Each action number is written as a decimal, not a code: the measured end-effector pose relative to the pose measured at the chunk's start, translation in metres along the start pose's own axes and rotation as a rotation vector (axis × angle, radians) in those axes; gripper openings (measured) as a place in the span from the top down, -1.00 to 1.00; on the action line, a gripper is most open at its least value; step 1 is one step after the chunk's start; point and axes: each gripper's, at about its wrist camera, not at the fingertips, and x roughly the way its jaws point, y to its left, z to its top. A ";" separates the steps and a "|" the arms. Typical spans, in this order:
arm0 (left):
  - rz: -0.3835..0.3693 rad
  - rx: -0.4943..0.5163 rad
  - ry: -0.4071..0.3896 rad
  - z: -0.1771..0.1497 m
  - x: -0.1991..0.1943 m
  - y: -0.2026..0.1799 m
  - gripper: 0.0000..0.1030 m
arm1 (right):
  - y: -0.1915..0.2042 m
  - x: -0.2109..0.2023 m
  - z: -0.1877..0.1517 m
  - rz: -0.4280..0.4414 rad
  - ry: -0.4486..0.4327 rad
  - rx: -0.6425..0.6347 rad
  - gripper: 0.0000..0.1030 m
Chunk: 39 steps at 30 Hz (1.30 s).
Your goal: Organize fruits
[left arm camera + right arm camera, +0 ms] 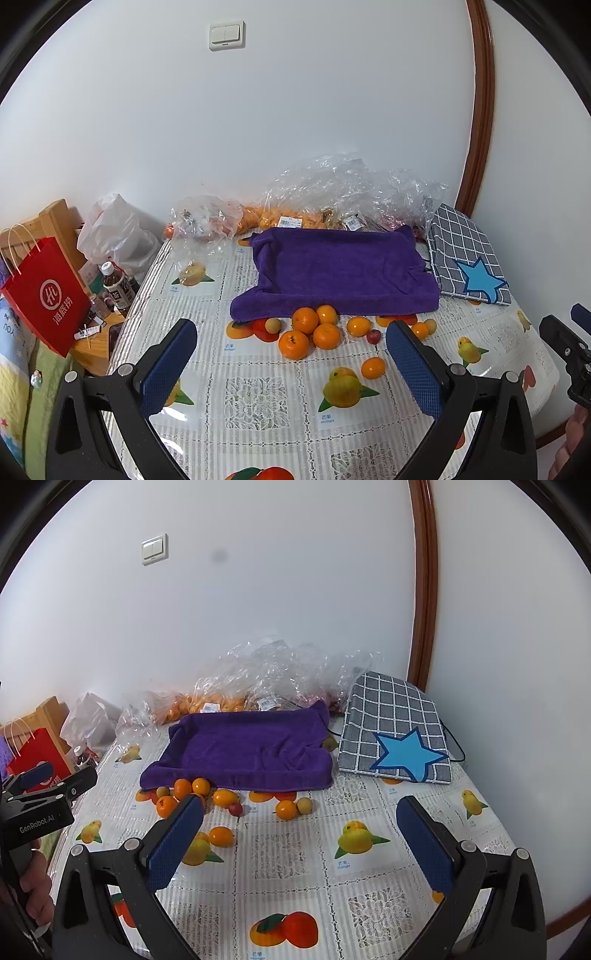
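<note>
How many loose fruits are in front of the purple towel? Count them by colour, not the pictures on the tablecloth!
Orange fruits: 7
Tan fruits: 2
Red fruit: 1
Total: 10

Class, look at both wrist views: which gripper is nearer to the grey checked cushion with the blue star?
Right. The right gripper hovers open over the table, below and left of the cushion. The left gripper hovers open farther left, facing the oranges.
</note>
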 end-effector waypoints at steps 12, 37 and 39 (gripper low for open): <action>0.002 -0.001 -0.002 0.002 -0.002 0.003 -1.00 | -0.001 -0.004 -0.002 0.006 -0.009 0.008 -0.99; -0.003 0.004 -0.008 0.011 -0.006 0.003 -1.00 | 0.000 -0.007 -0.003 0.012 -0.013 0.013 -0.99; -0.002 0.003 -0.006 0.011 -0.006 0.003 -1.00 | 0.000 -0.006 -0.003 0.015 -0.011 0.013 -0.99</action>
